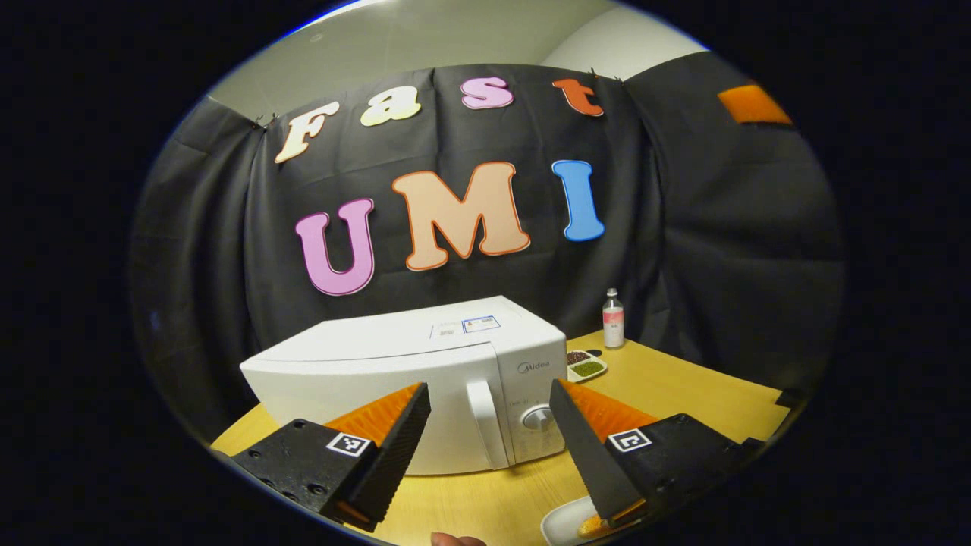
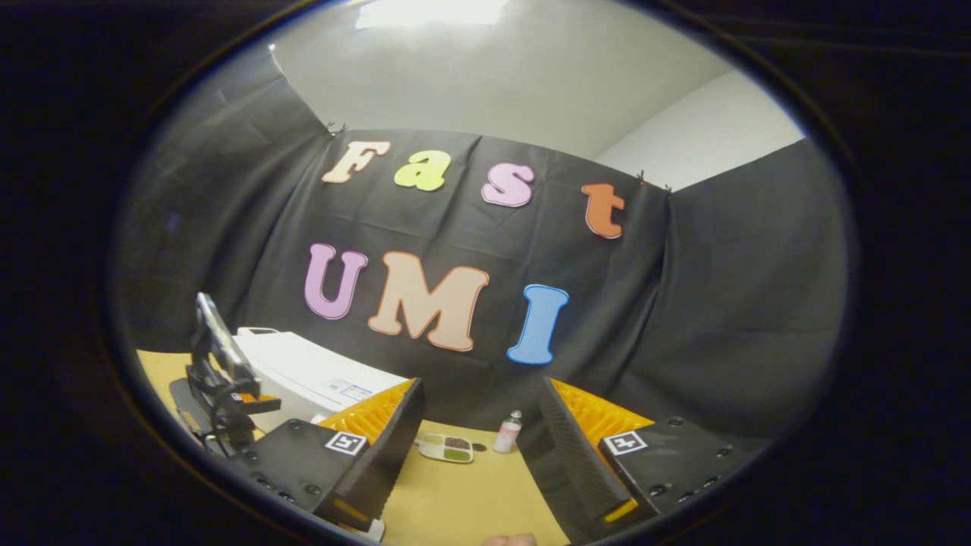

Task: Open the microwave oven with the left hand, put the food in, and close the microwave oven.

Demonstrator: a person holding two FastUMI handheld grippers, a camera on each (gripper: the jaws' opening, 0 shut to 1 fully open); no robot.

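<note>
With its jaws spread wide and empty, the left gripper (image 1: pixel 489 447) faces the microwave (image 1: pixel 410 371) head-on; the upright door handle (image 1: pixel 485 421) lies straight ahead between the fingers, not yet touched. Off to the side, the right gripper (image 2: pixel 474 447) gapes empty too.

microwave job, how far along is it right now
Nothing looks done yet: the microwave door is closed, its handle untouched. In hand: the left gripper is open, empty, and faces the handle from short of it. The right gripper is open and empty too. Left to do: open the door, load the food, possibly what sits on the white plate at the near edge, and close.
</note>
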